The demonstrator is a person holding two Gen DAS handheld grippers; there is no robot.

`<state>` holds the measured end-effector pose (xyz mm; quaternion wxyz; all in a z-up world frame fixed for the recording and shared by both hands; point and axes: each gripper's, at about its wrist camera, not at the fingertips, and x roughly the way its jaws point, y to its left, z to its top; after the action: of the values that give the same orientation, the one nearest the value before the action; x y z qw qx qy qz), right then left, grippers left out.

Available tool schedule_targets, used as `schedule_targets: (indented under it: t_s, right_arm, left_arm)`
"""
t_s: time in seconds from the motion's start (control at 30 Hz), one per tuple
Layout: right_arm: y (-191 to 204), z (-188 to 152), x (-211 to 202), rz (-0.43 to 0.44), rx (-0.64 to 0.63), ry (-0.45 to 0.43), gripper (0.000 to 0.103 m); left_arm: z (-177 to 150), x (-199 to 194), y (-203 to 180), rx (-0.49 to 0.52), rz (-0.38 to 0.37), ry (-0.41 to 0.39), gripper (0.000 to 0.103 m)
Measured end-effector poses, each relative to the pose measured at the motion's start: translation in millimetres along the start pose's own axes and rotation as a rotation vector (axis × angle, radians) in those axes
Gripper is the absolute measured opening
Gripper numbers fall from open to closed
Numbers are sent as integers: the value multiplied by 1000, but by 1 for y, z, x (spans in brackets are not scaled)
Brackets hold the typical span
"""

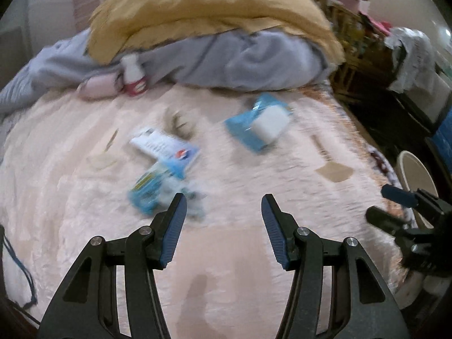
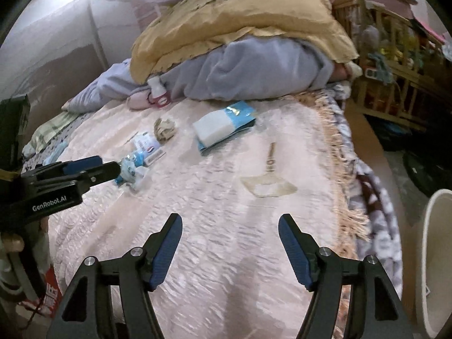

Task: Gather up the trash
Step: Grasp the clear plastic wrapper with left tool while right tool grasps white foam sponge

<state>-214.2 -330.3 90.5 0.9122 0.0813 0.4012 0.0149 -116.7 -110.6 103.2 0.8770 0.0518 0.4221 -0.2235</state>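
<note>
Litter lies on the pink bed cover (image 1: 84, 197): a crumpled blue wrapper (image 1: 149, 195) (image 2: 130, 169), a white and blue packet (image 1: 166, 147) (image 2: 148, 147), a ball of brown paper (image 1: 179, 124) (image 2: 164, 128), a blue pouch with a white block on it (image 1: 260, 125) (image 2: 223, 124), and a flat clear wrapper (image 1: 334, 172) (image 2: 268, 188). My left gripper (image 1: 223, 200) (image 2: 107, 166) is open just right of the crumpled blue wrapper, holding nothing. My right gripper (image 2: 230, 220) (image 1: 395, 206) hovers over bare cover short of the clear wrapper. Its jaws are opening, with nothing between them.
Yellow and grey bedding (image 1: 212, 28) is heaped at the back, with a small white and red bottle (image 1: 134, 77) at its foot. A cream bin (image 2: 435, 254) (image 1: 415, 175) stands beside the bed's right edge. A wooden crib (image 2: 395, 65) is behind it. A hand (image 2: 11, 243) holds the left gripper.
</note>
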Motion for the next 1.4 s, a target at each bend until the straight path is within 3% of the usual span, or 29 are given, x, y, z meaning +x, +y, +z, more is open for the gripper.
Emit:
schedule_targets:
  t_s: [0.3,0.57,0.9,0.93,0.97,1.0,1.03,1.13,1.23,1.4]
  right_arm:
    - [5,24,34,21,-17,33,72]
    - [8,64,72,19,-39,43,84]
    - [24,117,147,-20,-159,115,87]
    - [25,118,152,-14,-168,119,79]
    - [24,118,154,-5,-169,117,52]
    - [24,117,155,7,-167,110,46]
    - [24,115,153,9,-166,102,46]
    - [26,105,140,18,-173,77,46]
    - [22,93,117,34,-158,57,46]
    - [16,69,76,48,-137,35,46]
  left_arm:
    - [-12,28,47,-200,-26,56,54]
    - [-1,59,51,-260,3,63,54]
    - [7,87,60,-305,-5,91,54]
    - [7,88,62,-314,-18,91,54]
    - [6,89,64,-321,-34,88,54]
    - [6,89,65,-324,-49,85,52]
    - [5,89,65,-324,-57,82,41]
    - [3,84,64,-310,-80,81,25]
    - [0,71,60,-293,-117,71,20]
    - [-2,44,39,-239,-157,57,20]
